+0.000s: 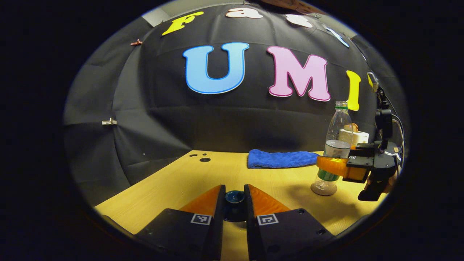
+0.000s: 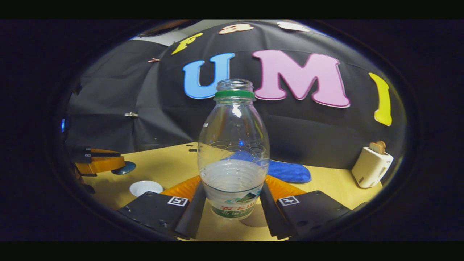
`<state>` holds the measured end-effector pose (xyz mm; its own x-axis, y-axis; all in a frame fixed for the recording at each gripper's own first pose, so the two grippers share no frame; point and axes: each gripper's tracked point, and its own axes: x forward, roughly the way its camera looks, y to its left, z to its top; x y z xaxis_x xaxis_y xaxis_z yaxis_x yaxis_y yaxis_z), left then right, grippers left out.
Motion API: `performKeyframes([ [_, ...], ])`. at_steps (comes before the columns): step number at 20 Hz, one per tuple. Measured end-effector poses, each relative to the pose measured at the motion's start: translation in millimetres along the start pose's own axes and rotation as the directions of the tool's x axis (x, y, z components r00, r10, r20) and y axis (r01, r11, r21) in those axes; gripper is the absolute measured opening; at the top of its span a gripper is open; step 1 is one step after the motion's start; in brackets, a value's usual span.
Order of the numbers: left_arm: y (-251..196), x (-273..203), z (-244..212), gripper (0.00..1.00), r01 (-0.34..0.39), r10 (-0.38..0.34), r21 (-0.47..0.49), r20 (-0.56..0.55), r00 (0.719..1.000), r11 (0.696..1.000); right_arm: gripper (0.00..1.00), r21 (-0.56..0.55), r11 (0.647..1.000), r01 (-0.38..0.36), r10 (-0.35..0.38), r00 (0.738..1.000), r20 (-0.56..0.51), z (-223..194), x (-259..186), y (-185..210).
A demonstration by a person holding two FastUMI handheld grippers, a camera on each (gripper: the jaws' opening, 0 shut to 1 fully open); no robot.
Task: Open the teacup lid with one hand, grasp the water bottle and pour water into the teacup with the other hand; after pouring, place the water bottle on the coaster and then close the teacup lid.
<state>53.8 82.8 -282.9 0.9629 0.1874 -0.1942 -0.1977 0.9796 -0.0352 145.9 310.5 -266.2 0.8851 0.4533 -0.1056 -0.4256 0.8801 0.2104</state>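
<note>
While the left gripper (image 1: 234, 203) is pinching the dark teacup lid (image 1: 234, 197) by its small knob between both fingers, just above the wooden table (image 1: 174, 181), the right gripper (image 2: 233, 197) is clamping the water bottle (image 2: 233, 152) at its labelled lower body. The bottle is standing upright on a round coaster (image 2: 253, 219), uncapped and roughly a third full. Its thin plastic is likely light and squashy, so a low, gentle grip suits it. The white teacup (image 2: 145, 187) is sitting open nearby, with a blue cloth (image 1: 281, 158) farther back.
</note>
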Motion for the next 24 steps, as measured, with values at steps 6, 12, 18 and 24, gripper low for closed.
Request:
performKeyframes([
  [6, -22, 12, -1, 0.31, 0.040, -0.039, 0.014, -0.008, 0.999, 0.999, 0.72, 0.066, 0.993, 0.102, -0.102, 0.995, -0.008, -2, 5, -10],
  [12, -31, 19, -7, 0.31, 0.052, -0.051, 0.009, -0.022, 0.998, 0.999, 0.76, 0.101, 0.989, 0.106, -0.103, 0.994, -0.032, -19, 16, -19],
  [18, -31, 21, -8, 0.31, 0.050, -0.050, 0.010, -0.025, 0.998, 0.999, 0.77, 0.126, 0.988, 0.086, -0.078, 0.995, -0.069, -39, 25, -19],
  [24, -33, 25, -12, 0.31, 0.059, -0.058, 0.016, -0.031, 0.998, 0.998, 0.87, 0.127, 0.988, 0.086, -0.076, 0.994, -0.080, -45, 28, -19],
])
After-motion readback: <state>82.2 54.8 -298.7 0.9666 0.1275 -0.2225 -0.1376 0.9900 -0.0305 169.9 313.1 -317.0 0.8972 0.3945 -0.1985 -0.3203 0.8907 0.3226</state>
